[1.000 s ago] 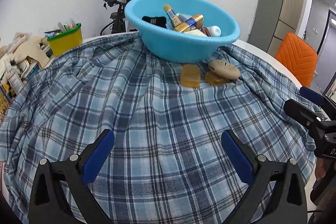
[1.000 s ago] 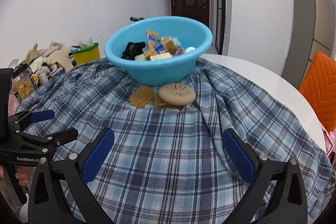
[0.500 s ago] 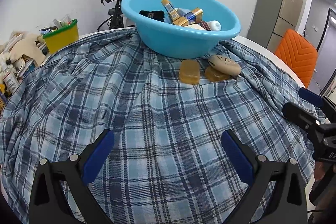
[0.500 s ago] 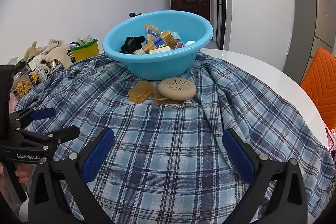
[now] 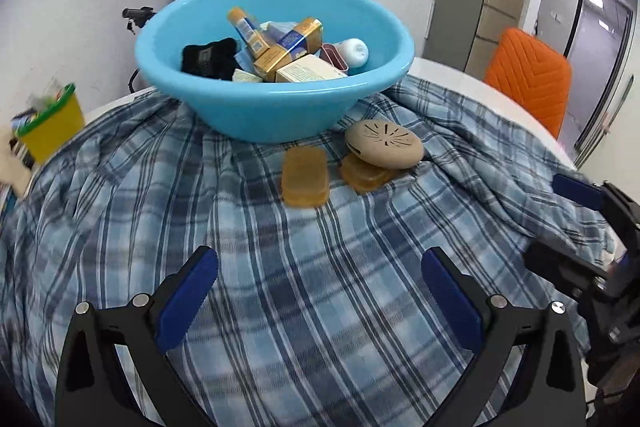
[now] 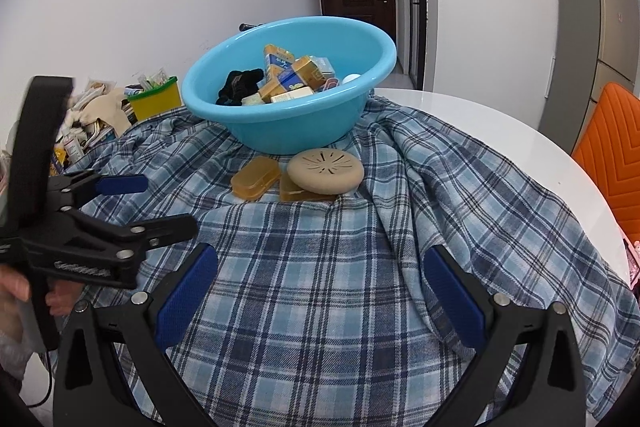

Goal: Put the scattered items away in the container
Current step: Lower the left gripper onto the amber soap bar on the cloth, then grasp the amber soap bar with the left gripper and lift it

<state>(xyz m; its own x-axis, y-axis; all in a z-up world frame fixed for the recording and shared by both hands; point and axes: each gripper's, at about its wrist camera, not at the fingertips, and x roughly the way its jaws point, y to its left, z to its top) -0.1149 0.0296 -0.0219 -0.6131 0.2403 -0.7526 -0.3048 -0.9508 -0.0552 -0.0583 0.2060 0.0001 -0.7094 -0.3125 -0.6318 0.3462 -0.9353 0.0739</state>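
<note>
A light blue basin (image 5: 276,115) (image 6: 280,131) stands on the plaid cloth, holding several boxes, a black item and a white-capped bottle. Just in front of it lie an amber soap bar (image 5: 305,178) (image 6: 256,178), a second amber bar (image 5: 365,175) (image 6: 298,191) and a tan oval lid (image 5: 384,145) (image 6: 325,171) resting on that second bar. My left gripper (image 5: 318,291) is open over bare cloth, well short of the soaps. My right gripper (image 6: 320,285) is open too, nothing between its fingers. In the right wrist view, the left gripper (image 6: 160,203) shows at the left.
The blue plaid cloth (image 5: 280,287) covers a round white table (image 6: 480,115). A yellow bin with a green rim (image 5: 48,125) (image 6: 156,101) and a heap of clutter sit at the far left. An orange chair (image 5: 528,79) stands to the right.
Both grippers have moved forward toward the basin and soaps, which now look larger and nearer. The left gripper has swung further right and closer to the right one.
</note>
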